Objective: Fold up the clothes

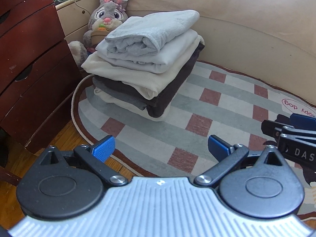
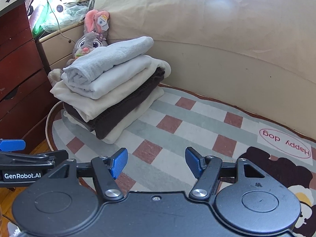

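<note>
Soft daylight enters from the upper left of both frames, blown out there. Strong fisheye bending curves the edges. The folded pile point(image 1: 144, 63) casts faint shadow; focus stays fairly sharp.

A checked rug point(image 1: 197, 106) carries a stack of folded clothes point(image 1: 142, 65).

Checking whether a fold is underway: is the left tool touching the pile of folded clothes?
Apart. The left wrist view shows the left tool open, with bare checked rug between it and the pile of folded clothes.
</note>
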Tool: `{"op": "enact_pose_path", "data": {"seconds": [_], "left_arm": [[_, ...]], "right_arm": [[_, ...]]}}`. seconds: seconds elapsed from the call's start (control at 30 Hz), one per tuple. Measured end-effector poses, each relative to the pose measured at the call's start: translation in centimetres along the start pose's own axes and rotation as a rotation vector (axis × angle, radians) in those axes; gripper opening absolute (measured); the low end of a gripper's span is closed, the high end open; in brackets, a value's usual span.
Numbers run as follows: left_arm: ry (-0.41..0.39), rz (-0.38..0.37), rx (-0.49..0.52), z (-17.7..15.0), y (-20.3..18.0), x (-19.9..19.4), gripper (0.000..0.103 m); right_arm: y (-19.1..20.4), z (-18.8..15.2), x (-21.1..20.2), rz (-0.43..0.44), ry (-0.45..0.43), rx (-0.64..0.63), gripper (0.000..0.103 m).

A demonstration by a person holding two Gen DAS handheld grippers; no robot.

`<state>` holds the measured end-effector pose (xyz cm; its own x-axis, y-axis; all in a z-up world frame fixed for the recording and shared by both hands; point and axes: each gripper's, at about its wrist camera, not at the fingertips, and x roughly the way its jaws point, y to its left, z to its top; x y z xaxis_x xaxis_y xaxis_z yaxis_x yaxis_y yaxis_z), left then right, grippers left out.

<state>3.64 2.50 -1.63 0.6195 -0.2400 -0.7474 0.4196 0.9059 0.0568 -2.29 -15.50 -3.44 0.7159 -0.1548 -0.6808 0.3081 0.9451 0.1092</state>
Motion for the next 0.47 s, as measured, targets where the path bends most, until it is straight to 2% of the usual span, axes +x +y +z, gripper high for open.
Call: {"op": "enact_pose_path", "data": {"seconds": [0.47], "left_arm": [[-0.003,0.01,0.01,-0.24,0.2,0.07,0.102]], "right_arm": [[-0.27,-0.18,0.06,-0.005,0.003,0.003,0.069]]}}
